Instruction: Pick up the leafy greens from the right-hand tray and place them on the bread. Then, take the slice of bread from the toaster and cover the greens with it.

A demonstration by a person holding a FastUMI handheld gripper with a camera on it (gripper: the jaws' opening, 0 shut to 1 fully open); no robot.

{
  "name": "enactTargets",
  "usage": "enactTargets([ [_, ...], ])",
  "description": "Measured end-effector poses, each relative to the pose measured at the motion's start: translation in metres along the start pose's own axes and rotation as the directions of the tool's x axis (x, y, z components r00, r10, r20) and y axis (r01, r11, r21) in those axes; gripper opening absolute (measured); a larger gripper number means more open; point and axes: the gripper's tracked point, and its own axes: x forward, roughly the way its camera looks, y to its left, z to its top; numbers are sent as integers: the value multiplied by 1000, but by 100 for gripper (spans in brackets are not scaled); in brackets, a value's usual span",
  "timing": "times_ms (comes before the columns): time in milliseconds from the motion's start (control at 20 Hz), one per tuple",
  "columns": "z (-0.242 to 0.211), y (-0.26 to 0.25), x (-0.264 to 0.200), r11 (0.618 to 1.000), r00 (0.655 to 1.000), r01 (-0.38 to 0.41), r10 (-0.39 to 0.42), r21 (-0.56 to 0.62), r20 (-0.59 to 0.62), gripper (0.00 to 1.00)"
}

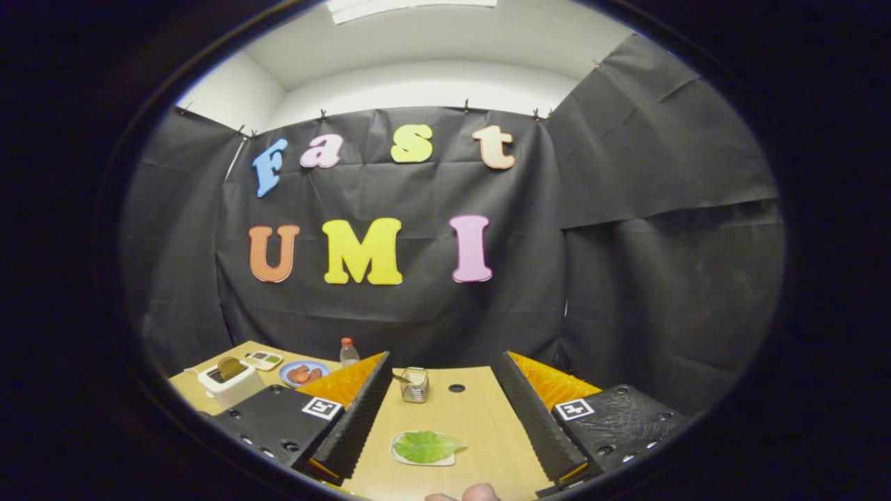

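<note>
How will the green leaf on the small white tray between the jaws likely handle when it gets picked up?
The leaf looks thin and flat, so probably floppy and very light. Its tray looks shallow, so a low pinch may nudge it. The gripper has its jaws wide open, holding nothing.

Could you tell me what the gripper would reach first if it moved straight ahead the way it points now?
Probably the green leaf on its small tray, lying on the table between the open gripper fingers. Beyond it stands a small metal holder. Depth is hard to judge, so the gripper might pass above the leaf.
</note>
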Motion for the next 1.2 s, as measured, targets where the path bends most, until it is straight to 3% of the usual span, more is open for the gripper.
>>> enactTargets([
  [200,-34,-4,19,1000,998,-18,19,16,-64,95],
  [400,-99,-3,50,999,985,-41,45,26,-169,95],
  [600,-182,-7,92,998,954,-62,64,16,-292,95],
  [900,-296,-21,155,1000,895,-29,29,7,-445,94],
  [1200,-353,-25,183,999,854,-16,-11,-46,-521,96],
])
